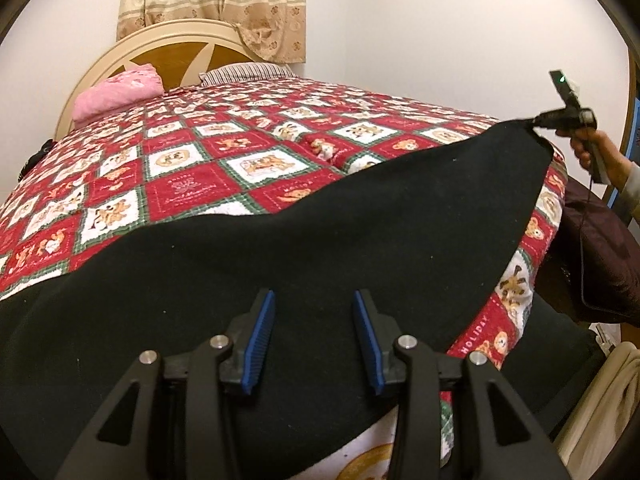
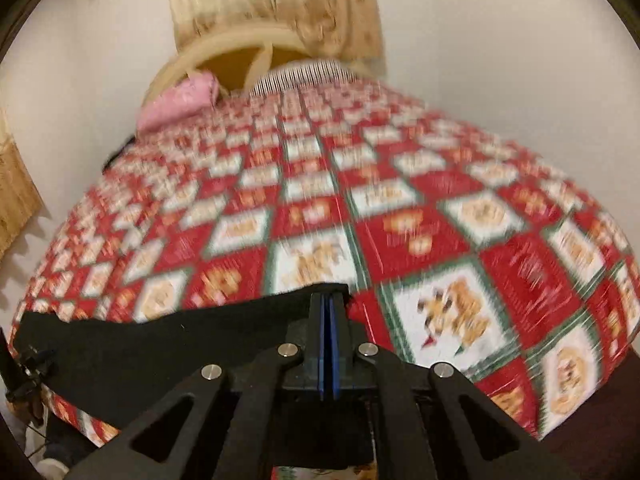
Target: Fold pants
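Black pants (image 1: 304,240) spread flat, smooth, corner lifted off quilt (image 1: 208,152).

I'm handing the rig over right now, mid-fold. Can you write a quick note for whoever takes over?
Right gripper: jaws shut on a corner of the black pants, pulling it out over the right side of the bed.
Left gripper: jaws open, over the near part of the pants with cloth below them, gripping nothing.
Pants: spread across the near end of the red patchwork quilt, their edge running from the left gripper's side up to the held corner.
Done: one corner taken and drawn out.
Left: no fold visible yet. Probably grip the near edge with the left gripper, then fold.
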